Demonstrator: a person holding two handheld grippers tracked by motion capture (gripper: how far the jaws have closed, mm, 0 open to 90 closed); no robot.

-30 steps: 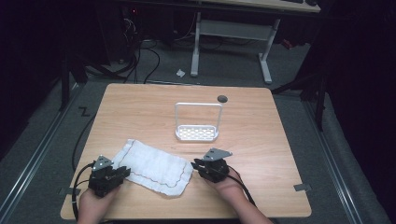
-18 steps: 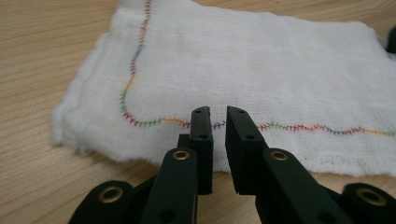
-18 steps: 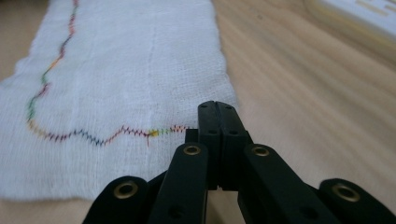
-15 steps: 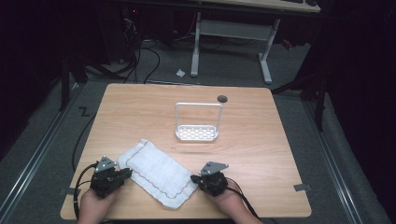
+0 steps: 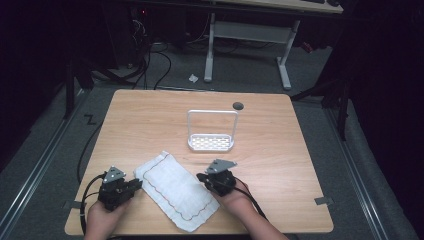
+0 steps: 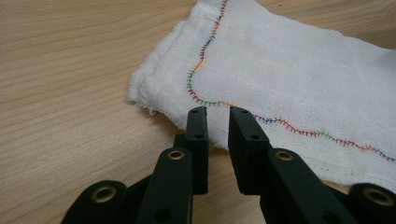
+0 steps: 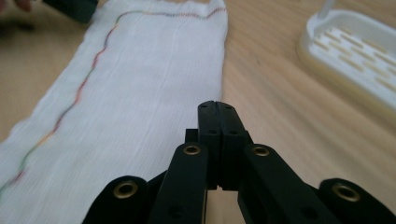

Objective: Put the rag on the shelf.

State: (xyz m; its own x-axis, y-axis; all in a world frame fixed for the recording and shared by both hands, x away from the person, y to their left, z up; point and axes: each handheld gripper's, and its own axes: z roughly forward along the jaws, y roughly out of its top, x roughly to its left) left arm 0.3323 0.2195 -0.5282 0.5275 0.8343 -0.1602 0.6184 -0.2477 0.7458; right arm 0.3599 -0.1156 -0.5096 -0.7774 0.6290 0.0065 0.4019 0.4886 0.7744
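High view, folded white cloth [image 5: 177,189] with multicoloured stitching, left tool [image 6: 217,112] slightly spread, right tool [image 7: 218,106] pressed together.

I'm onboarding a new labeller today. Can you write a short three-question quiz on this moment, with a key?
1. True or false: the right gripper has its jaws closed together.
2. The coloured stitching runs along the: A) rack B) cloth C) table
3. Fill in: in the left gripper view, the left gripper has its jaws slightly ____, tips at the cloth's edge, gripping nothing.

Key: 1 true; 2 B; 3 apart.
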